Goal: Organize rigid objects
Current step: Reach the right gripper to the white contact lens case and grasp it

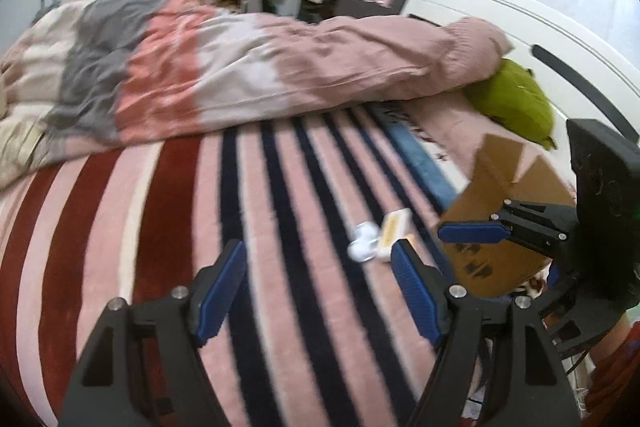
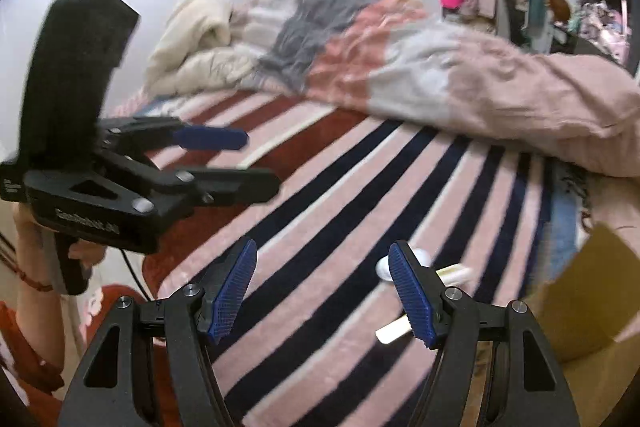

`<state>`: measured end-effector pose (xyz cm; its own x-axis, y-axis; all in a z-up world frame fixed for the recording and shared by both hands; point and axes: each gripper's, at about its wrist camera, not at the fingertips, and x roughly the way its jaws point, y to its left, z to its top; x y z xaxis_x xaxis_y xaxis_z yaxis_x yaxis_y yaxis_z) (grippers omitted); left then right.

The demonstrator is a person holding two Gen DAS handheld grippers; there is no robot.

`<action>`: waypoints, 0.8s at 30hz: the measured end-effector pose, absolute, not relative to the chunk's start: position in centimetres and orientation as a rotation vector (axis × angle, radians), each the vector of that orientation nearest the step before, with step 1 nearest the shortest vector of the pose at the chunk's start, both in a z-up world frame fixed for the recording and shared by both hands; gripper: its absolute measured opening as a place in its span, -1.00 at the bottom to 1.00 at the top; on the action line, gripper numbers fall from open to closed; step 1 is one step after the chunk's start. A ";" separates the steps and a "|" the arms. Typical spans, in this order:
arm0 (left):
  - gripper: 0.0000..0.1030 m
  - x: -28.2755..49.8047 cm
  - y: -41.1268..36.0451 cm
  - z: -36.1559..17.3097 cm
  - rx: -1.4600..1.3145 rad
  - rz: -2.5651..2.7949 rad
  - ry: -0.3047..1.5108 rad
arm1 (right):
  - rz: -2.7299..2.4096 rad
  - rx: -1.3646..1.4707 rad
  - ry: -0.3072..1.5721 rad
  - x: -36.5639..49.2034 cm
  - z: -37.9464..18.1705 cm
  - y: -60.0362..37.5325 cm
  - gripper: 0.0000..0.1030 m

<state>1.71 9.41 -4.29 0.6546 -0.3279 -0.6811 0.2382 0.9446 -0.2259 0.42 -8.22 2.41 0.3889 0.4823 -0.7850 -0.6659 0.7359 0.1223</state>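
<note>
Toward the head end of the bed, where the striped blanket (image 1: 280,227) runs out from under the rumpled duvet (image 1: 280,67), stands the largest of the task's things, an open cardboard box (image 1: 516,187), tilted with its flaps up, near the blanket's edge on the side of the white headboard (image 1: 520,27) and a green cushion (image 1: 516,99); just beside the box, on the dark and pink stripes, lies a pale yellow flat pack (image 1: 394,229), its long axis running roughly away from the left wrist camera, up the stripes; touching or nearly touching its side sits a small white object (image 1: 362,245), too blurred to name; in the right wrist view a further thin pale strip (image 2: 394,330) shows beside the right-hand finger, and whether it lies on the blanket or is part of the pack I cannot tell. The left gripper (image 1: 320,291) hangs over the blanket with its blue pads spread and nothing between them, and the small things lie ahead of it and off toward its right-hand finger, close to that tip; the right gripper (image 2: 322,293) is likewise spread and empty, with the same things just past its right-hand finger and the box beyond at the frame's right. Both are near; I judge the right gripper slightly better placed, being on the box side, and the pack's narrow width is what the pads would have to span.
</note>
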 end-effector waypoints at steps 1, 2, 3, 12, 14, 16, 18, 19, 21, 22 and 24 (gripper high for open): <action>0.39 1.6 10.0 -4.9 -0.131 -0.309 0.799 | 0.738 -0.231 0.943 0.7 1.4 -7.7 0.27; 0.39 1.6 10.7 -5.7 -0.146 -0.302 0.806 | 0.726 -0.240 0.974 0.9 0.2 -7.1 0.27; 0.39 1.6 11.1 -6.3 -0.158 -0.299 0.810 | 0.712 -0.245 0.987 0.9 -0.5 -7.0 0.27; 0.39 1.9 12.4 -10.4 -0.197 -0.281 0.860 | 0.461 -0.279 1.024 5.5 -7.8 -7.5 0.27; 0.39 2.0 12.4 -10.8 -0.201 -0.278 0.863 | 0.422 -0.294 1.000 6.3 -8.4 -7.6 0.27; 0.39 2.0 12.4 -11.0 -0.194 -0.267 0.865 | 0.387 -0.322 0.997 7.5 -9.4 -7.5 0.27; 0.40 2.1 12.3 -11.1 -0.177 -0.250 0.868 | 0.383 -0.317 1.011 8.2 -10.0 -7.5 0.27; 0.40 2.2 12.3 -11.2 -0.175 -0.248 0.870 | 0.380 -0.323 1.021 8.7 -10.5 -7.5 0.27; 0.40 2.2 12.2 -11.2 -0.171 -0.246 0.873 | 0.384 -0.332 1.027 9.1 -11.0 -7.3 0.28; 0.40 2.3 12.2 -11.3 -0.169 -0.245 0.874 | 0.390 -0.327 1.032 9.3 -11.1 -7.3 0.28; 0.40 2.3 12.1 -11.2 -0.165 -0.243 0.874 | 0.397 -0.315 1.033 9.5 -11.2 -7.4 0.27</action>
<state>2.28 12.13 -11.22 0.6170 -0.2770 -0.7366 0.1427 0.9599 -0.2414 9.47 -7.35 -11.20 0.4521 0.1690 -0.8758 -0.4605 0.8852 -0.0669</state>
